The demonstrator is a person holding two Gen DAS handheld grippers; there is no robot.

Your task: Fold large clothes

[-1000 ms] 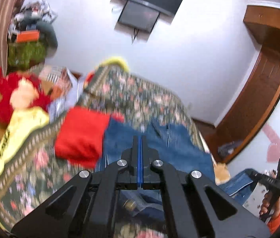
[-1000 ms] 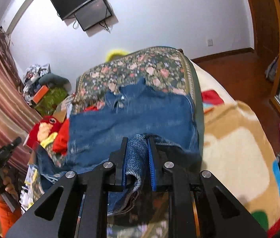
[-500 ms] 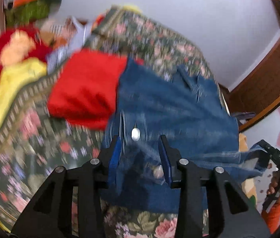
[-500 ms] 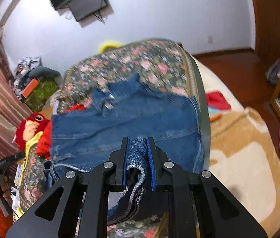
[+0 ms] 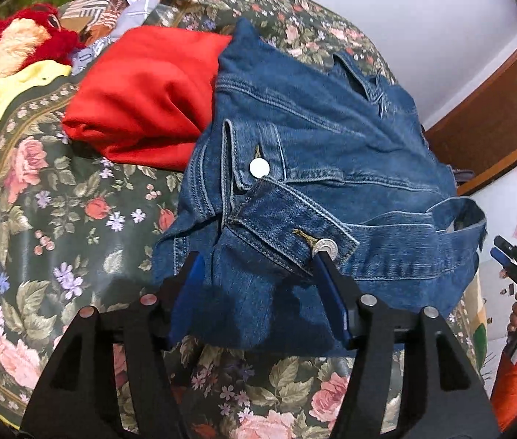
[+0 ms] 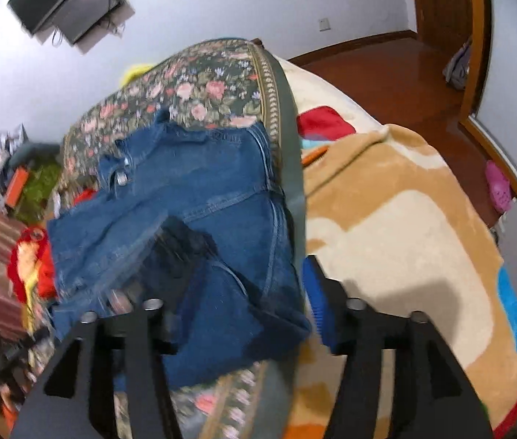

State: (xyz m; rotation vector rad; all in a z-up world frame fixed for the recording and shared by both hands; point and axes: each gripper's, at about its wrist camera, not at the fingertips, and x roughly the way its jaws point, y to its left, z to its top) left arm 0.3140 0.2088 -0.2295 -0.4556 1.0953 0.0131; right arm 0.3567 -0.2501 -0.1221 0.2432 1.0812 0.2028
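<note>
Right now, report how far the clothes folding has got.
Done: a red garment lies folded, and the denim jacket is doubled over on the floral bedspread. In hand: both claws, left and right, are opening, releasing the denim. Left: neatening its loose cuff.

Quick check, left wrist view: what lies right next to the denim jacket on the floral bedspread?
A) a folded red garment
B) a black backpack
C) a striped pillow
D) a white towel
A. The folded red garment lies on the floral bedspread against the far-left edge of the denim jacket; no towel, backpack or pillow lies beside it.
</note>
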